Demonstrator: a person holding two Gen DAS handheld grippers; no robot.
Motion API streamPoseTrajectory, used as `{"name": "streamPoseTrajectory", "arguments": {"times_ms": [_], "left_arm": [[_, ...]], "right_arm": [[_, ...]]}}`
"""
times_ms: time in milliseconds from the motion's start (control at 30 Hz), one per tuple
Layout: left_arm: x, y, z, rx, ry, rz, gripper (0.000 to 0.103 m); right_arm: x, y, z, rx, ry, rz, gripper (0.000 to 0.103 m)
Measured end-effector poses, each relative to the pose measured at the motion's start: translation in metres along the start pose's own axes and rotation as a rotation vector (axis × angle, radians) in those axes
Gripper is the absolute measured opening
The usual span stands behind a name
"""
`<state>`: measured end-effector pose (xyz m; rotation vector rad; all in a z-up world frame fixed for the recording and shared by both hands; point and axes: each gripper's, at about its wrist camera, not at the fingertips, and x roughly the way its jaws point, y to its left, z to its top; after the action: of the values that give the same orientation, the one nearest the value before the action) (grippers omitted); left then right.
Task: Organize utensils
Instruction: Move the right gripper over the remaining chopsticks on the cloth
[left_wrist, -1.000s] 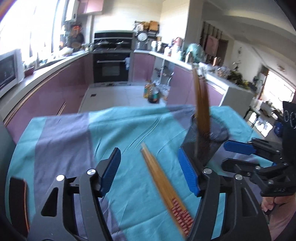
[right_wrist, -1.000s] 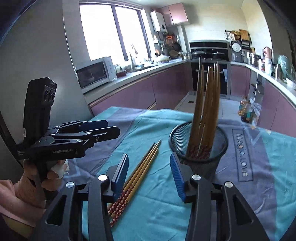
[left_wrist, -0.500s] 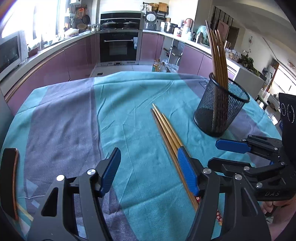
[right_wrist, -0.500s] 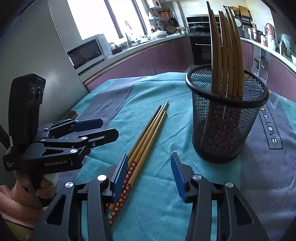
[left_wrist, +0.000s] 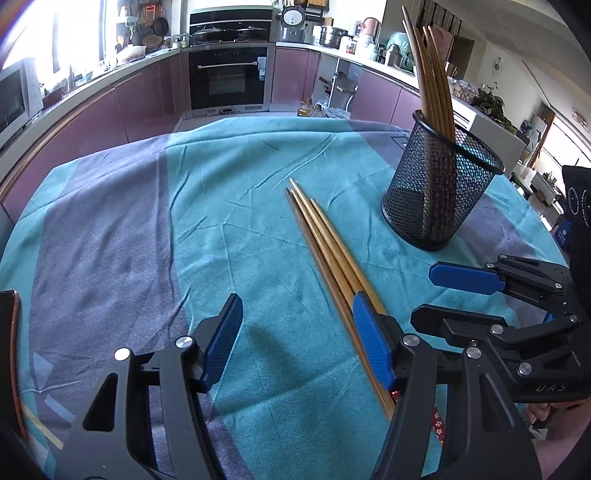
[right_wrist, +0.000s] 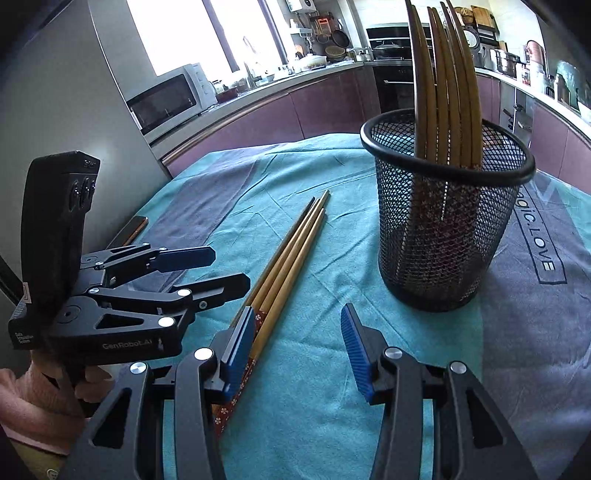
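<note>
A bundle of loose wooden chopsticks (left_wrist: 325, 236) (right_wrist: 291, 251) lies on the teal cloth, their red patterned ends toward me. A black mesh holder (left_wrist: 436, 199) (right_wrist: 443, 229) stands upright to their right, with several chopsticks (left_wrist: 432, 74) (right_wrist: 447, 92) standing in it. My left gripper (left_wrist: 295, 310) (right_wrist: 221, 269) hovers open over the cloth; its right finger overlaps the bundle in the left wrist view. My right gripper (right_wrist: 298, 321) (left_wrist: 428, 295) is open too, its left finger over the patterned ends, with bare cloth between its fingers. Neither gripper holds anything.
A teal and grey tablecloth (left_wrist: 147, 221) covers the round table. A dark phone (left_wrist: 9, 362) (right_wrist: 129, 230) lies at the table's left edge. Beyond are purple kitchen cabinets, an oven (left_wrist: 229, 74) and a microwave (right_wrist: 166, 96). A hand (right_wrist: 44, 391) grips the left tool.
Both grippers have sunk toward the table and tipped downward, so the loose chopsticks and the mesh holder now look nearer and larger. Both grippers' jaws look as wide as before.
</note>
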<state>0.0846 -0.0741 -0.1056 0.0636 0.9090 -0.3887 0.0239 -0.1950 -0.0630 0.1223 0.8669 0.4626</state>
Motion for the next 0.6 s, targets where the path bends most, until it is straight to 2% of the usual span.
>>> {"name": "streamPoseTrajectory", "arguments": {"times_ms": [600], "left_arm": [[0.013, -0.005, 0.001, 0.008, 0.017, -0.002, 0.059]], "right_arm": [[0.003, 0.001, -0.001, -0.003, 0.008, 0.001, 0.046]]}}
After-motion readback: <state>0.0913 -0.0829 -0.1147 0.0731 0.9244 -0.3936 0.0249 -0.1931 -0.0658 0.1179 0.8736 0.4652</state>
